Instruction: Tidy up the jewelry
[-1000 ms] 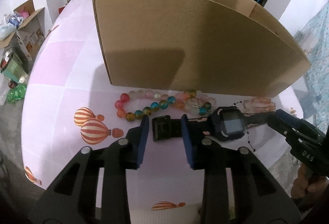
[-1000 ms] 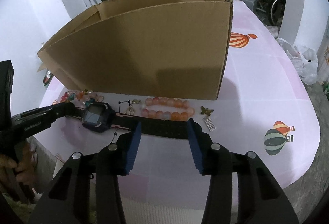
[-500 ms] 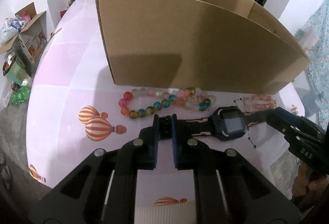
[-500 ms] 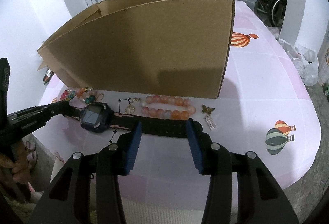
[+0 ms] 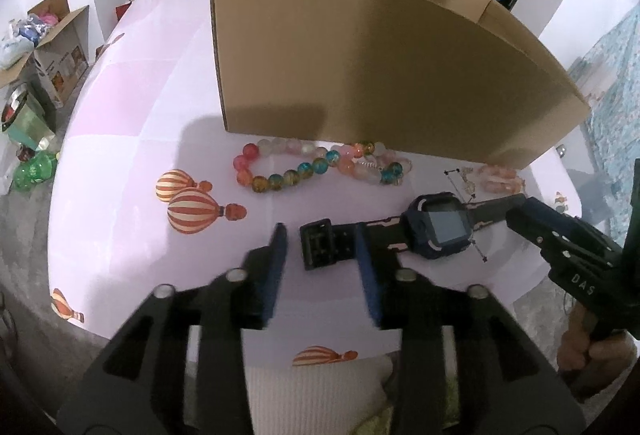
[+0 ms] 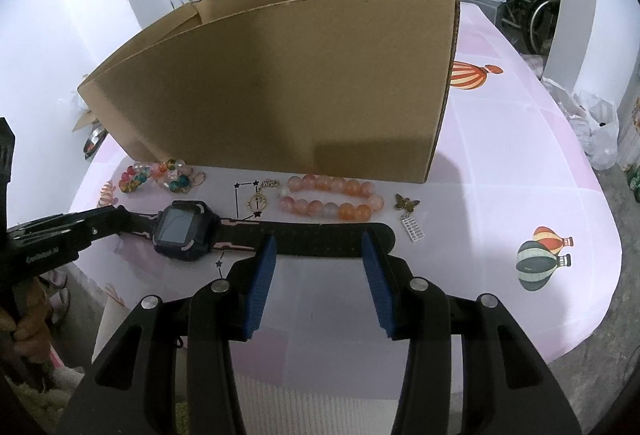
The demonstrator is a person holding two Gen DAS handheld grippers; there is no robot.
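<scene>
A dark blue smartwatch (image 5: 440,229) (image 6: 184,229) lies flat on the pink tablecloth in front of a large cardboard box (image 5: 380,63) (image 6: 288,91). My left gripper (image 5: 320,247) is open, its fingers either side of the watch's buckle end (image 5: 320,243). My right gripper (image 6: 318,247) is open, its fingers straddling the long black strap (image 6: 320,243). A multicoloured bead bracelet (image 5: 316,167) (image 6: 158,175), an orange-pink bead bracelet (image 6: 332,197) (image 5: 500,177), a thin chain with a pendant (image 6: 256,201), and a butterfly charm (image 6: 407,204) lie beside the watch.
The box stands close behind the jewelry and blocks the far table. The table's front edge (image 6: 360,371) is just under my grippers. Boxes and bags (image 5: 36,47) sit on the floor at left; plastic bags (image 6: 592,131) at right.
My left gripper was shut on the watch's buckle end half a second ago and has opened again. The right gripper has stayed open over the strap.
</scene>
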